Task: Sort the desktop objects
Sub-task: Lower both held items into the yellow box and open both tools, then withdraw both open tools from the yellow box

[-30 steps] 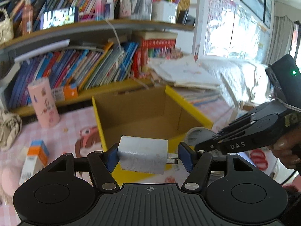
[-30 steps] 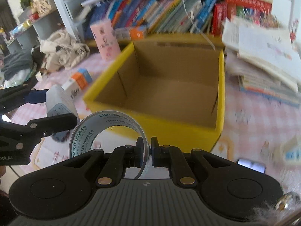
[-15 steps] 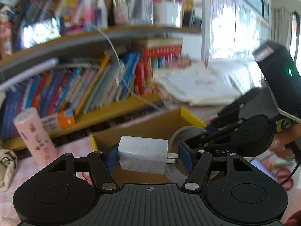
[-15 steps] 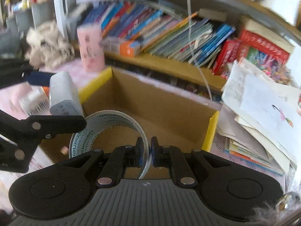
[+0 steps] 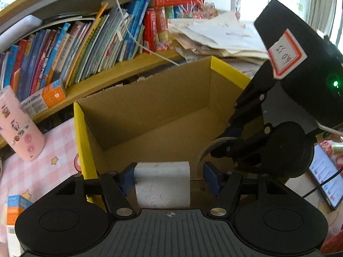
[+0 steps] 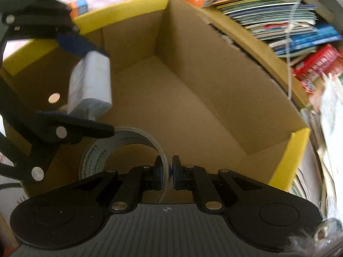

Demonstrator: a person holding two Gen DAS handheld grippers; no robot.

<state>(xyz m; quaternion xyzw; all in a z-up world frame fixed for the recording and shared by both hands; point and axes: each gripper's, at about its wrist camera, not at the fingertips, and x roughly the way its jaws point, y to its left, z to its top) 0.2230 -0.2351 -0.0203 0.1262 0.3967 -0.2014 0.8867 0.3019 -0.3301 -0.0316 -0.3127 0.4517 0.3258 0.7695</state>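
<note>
Right tool (image 6: pixel 167 172): clamped on tape roll (image 6: pixel 120 147) wall, over open cardboard box (image 6: pixel 193 98). Left tool (image 6: pixel 85 90), at left: grips white charger (image 6: pixel 90 85) above box. Books (image 6: pixel 278 15) far right.

White charger (image 5: pixel 163 184), clear tape roll (image 6: pixel 120 147), above open cardboard box (image 5: pixel 150 107)

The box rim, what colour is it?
Yellow on the box rim, over plain brown cardboard walls; clearest in the right wrist view.

Our left gripper (image 5: pixel 168 178) clamps a white block-shaped plug adapter (image 5: pixel 163 184) between wide-set jaws. Our right gripper (image 6: pixel 166 172) pinches the clear tape roll's (image 6: pixel 120 147) wall, jaws nearly closed.
</note>
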